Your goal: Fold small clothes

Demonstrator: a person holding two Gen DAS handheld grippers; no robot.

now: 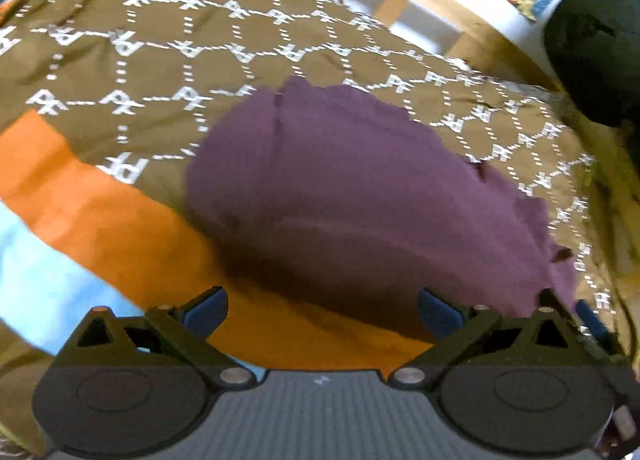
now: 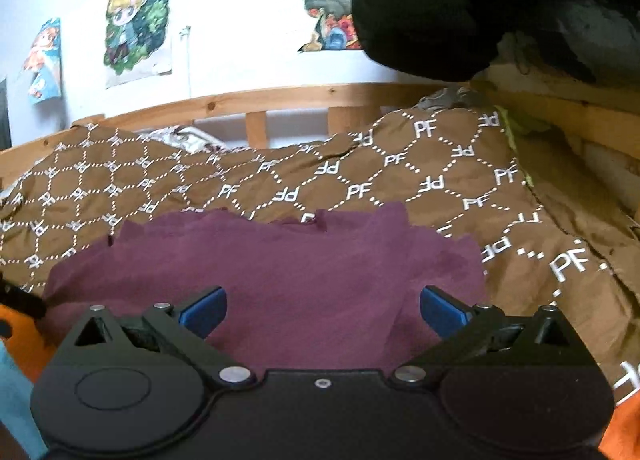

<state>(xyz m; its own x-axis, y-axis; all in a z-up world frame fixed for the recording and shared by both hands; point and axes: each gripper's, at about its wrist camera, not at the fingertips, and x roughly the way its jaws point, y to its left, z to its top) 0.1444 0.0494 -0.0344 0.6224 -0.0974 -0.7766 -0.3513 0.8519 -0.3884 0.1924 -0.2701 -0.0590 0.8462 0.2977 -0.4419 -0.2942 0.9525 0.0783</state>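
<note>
Purple garment (image 2: 256, 272) lying on the brown patterned bedspread (image 2: 400, 175), near edge over orange cloth (image 1: 120, 227); left gripper (image 1: 322, 310) and right gripper (image 2: 323, 310) wide apart, empty (pre-grasp, apparently). Next: pinch near edge, fold away

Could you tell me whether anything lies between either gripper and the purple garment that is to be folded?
Nothing visible does. The purple garment lies spread on the brown patterned bedspread, straight ahead of the open right gripper and the open left gripper, with only bare cloth between their fingers.
</note>
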